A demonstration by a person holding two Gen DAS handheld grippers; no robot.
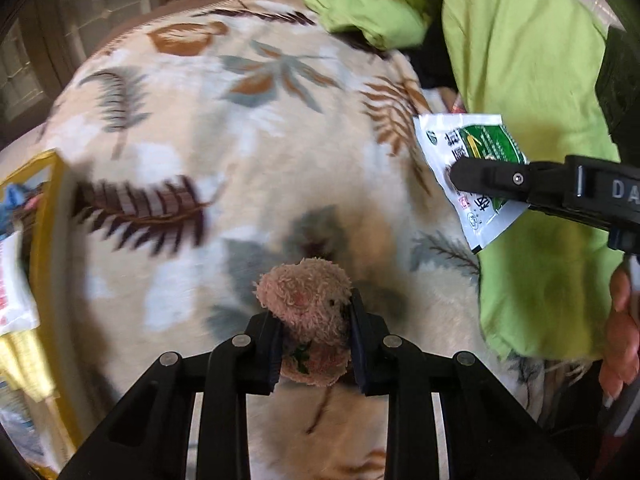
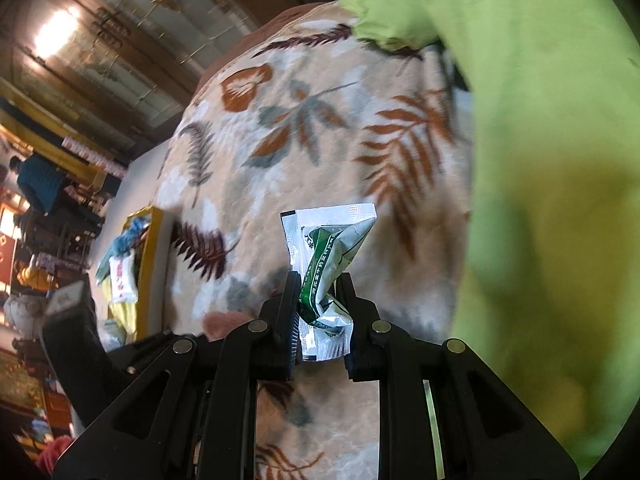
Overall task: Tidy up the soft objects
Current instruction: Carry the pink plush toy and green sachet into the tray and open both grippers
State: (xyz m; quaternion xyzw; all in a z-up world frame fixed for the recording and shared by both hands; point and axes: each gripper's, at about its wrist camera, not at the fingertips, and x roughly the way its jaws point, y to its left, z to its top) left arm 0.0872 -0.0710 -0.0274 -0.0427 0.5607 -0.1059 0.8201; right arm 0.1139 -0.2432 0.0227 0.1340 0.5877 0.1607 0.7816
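My left gripper (image 1: 314, 320) is shut on a small pink plush toy (image 1: 308, 304) and holds it above a leaf-patterned blanket (image 1: 208, 128). My right gripper (image 2: 318, 308) is shut on a white and green packet (image 2: 328, 256), crumpled between its jaws. In the left wrist view the right gripper (image 1: 456, 180) reaches in from the right with the packet (image 1: 472, 184). The pink toy (image 2: 224, 322) shows low in the right wrist view beside the left gripper's black body (image 2: 80, 344).
A bright green garment (image 1: 532, 92) lies on the right of the blanket, also large in the right wrist view (image 2: 552, 200). A yellow-rimmed box (image 1: 44, 248) with packets and cloth stands at the left, seen too in the right wrist view (image 2: 148, 264). Room furniture lies beyond.
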